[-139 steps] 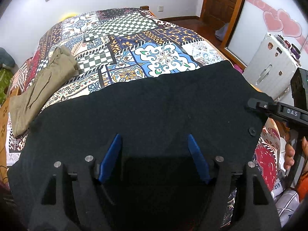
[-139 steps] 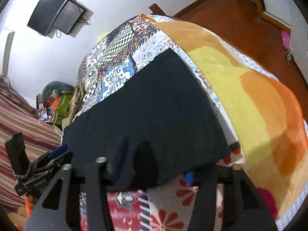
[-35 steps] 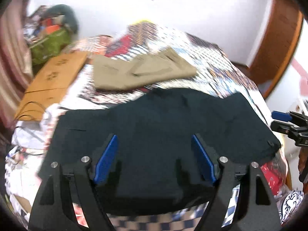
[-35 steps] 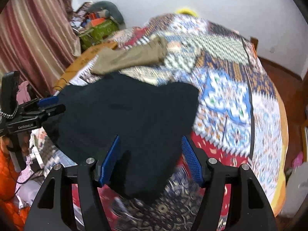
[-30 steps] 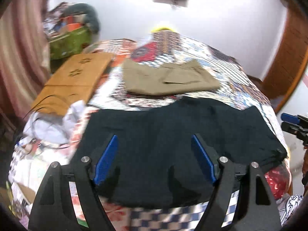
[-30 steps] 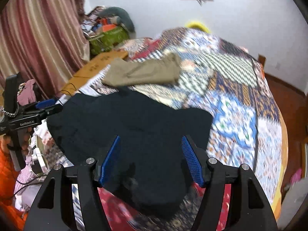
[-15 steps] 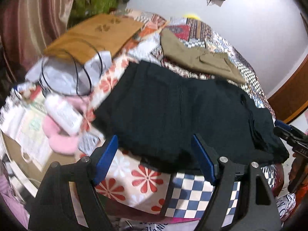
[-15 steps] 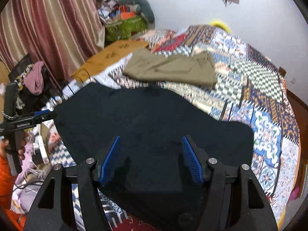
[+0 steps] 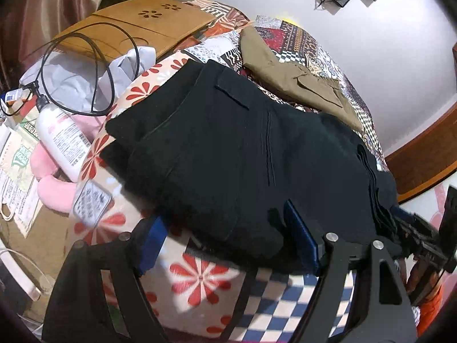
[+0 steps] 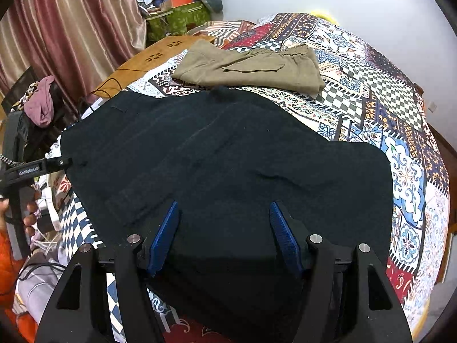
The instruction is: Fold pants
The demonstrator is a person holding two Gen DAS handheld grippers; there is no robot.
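**Two grippers at the near hem of the black pants**

Two pairs of pants lie on the bed (image 10: 405, 154): the black pants (image 10: 228, 157), spread flat over the patchwork quilt at the bed's near corner, and a khaki pair (image 10: 251, 68) already folded small, just beyond them toward the wall. The black pair is doubled over, with stacked layers showing at its right end in the left wrist view, so I judge one fold done and another to come.

The left gripper (image 9: 228, 243) sits at the near edge of the black pants, its jaws wide apart, with a lobe of the dark cloth between the blue pads. Whether the pads press on it I cannot tell; the gap looks too wide for a pinch. The right gripper (image 10: 225, 237) is lower over the same edge, its jaws about half open, and black fabric fills the space between them and runs under the frame. Here too the grip cannot be read. Placing both along one hem makes sense for lifting it evenly and carrying it across.

Left of the black pants, off the bed's edge, is clutter: a white bottle (image 9: 60, 140) with a printed label too small to read, a looped black cable (image 9: 94, 65), a pink plush thing (image 9: 51, 183) and a wooden board (image 9: 137, 25) with flower-shaped cut-outs. The left gripper's side, seen from the right wrist, carries white lettering that seems to read "GenRobot.ai", though it is blurred.
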